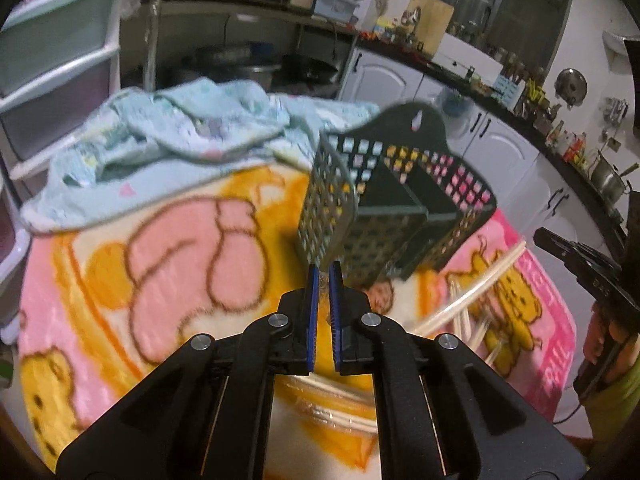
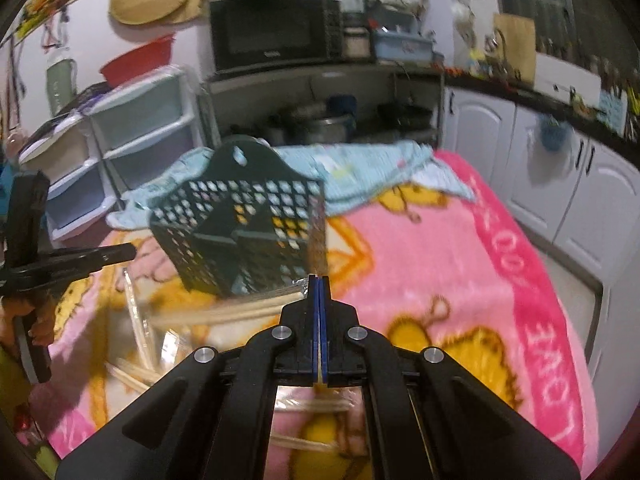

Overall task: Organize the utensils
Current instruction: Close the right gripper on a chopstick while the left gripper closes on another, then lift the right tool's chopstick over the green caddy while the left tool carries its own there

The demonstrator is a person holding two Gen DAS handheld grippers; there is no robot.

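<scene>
Chopsticks (image 2: 320, 236), pale wood in clear wrap, pinched by right hand-held gripper (image 2: 320, 280), long axis pointing straight ahead, tip beside black lattice basket (image 2: 240, 232). Left hand-held gripper (image 1: 325, 270) nearly clenched, clear wrap between pads, grasp uncertain. More wrapped pairs (image 1: 472, 300) scattered crosswise on pink blanket (image 2: 440, 260). Beyond, crumpled blue towel (image 1: 180, 140).
</scene>
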